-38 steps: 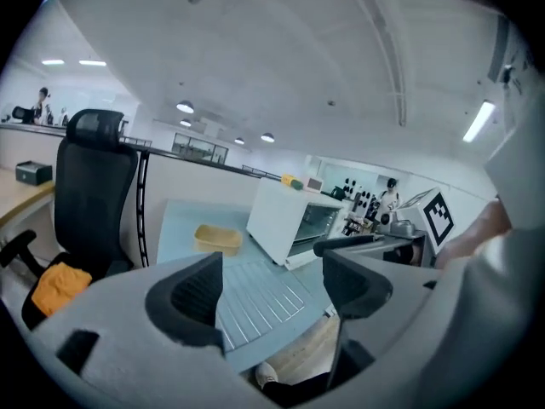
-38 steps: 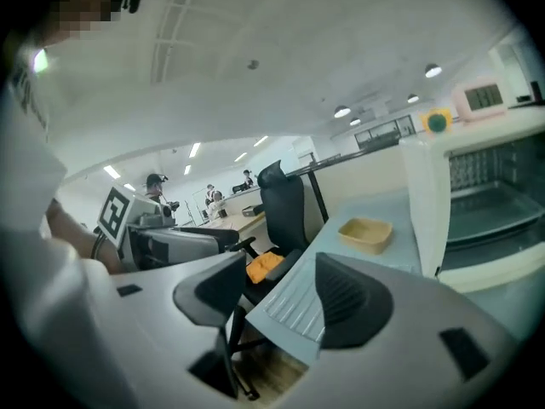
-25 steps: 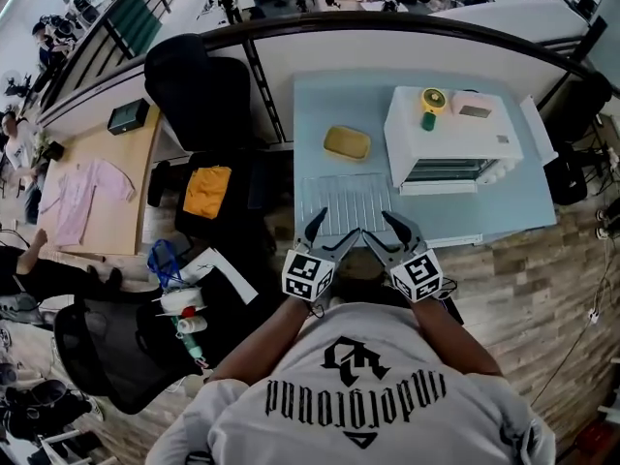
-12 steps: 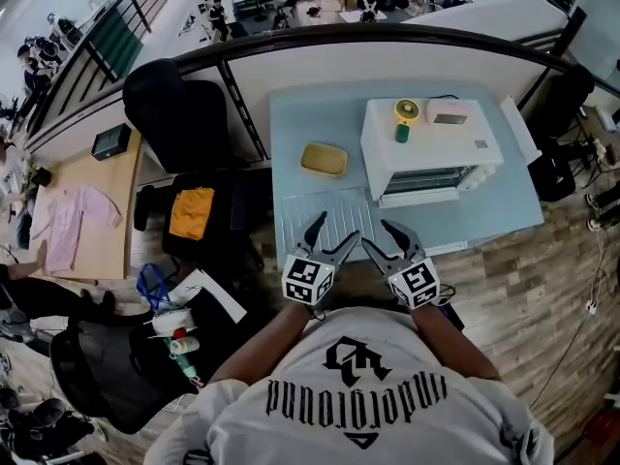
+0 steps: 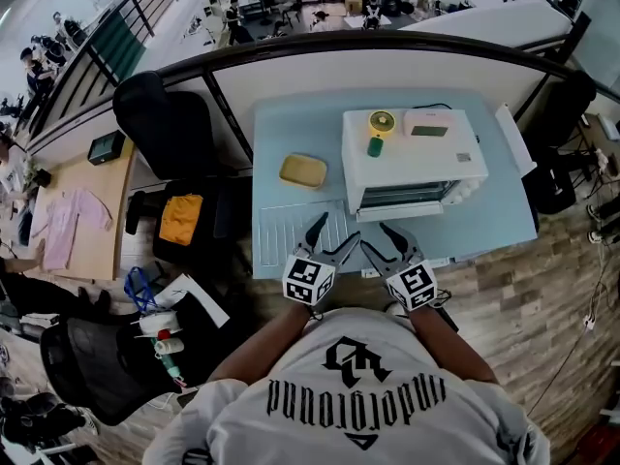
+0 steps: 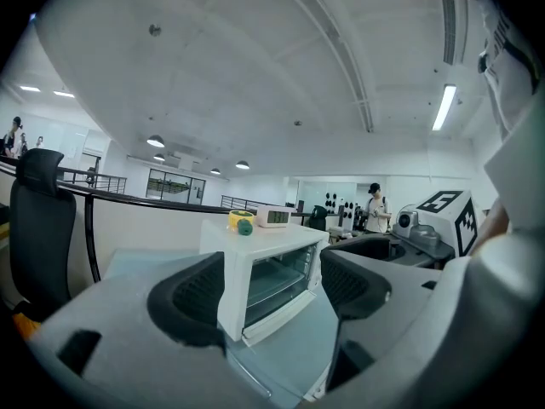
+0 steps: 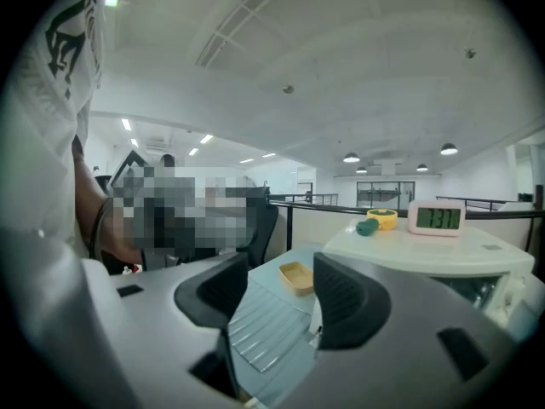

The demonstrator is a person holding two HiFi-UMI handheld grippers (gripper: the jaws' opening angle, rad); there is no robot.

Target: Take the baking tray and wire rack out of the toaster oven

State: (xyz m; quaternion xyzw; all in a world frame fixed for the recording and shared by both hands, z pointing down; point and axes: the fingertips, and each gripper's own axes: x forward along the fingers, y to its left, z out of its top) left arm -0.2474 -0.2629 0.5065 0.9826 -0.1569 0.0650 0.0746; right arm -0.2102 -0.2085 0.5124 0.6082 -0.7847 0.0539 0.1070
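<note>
Two grippers hover at the near edge of the tabletop [image 5: 291,124] in the head view, my left gripper [image 5: 338,228] and right gripper [image 5: 375,236], with the wire rack [image 5: 298,223] flat just left of the toaster oven [image 5: 412,153] and the yellow baking tray [image 5: 303,170] farther back. The left gripper view shows my jaws wide apart, holding nothing, the oven beyond them. The right gripper view shows those jaws apart and empty too, framing rack and tray.
</note>
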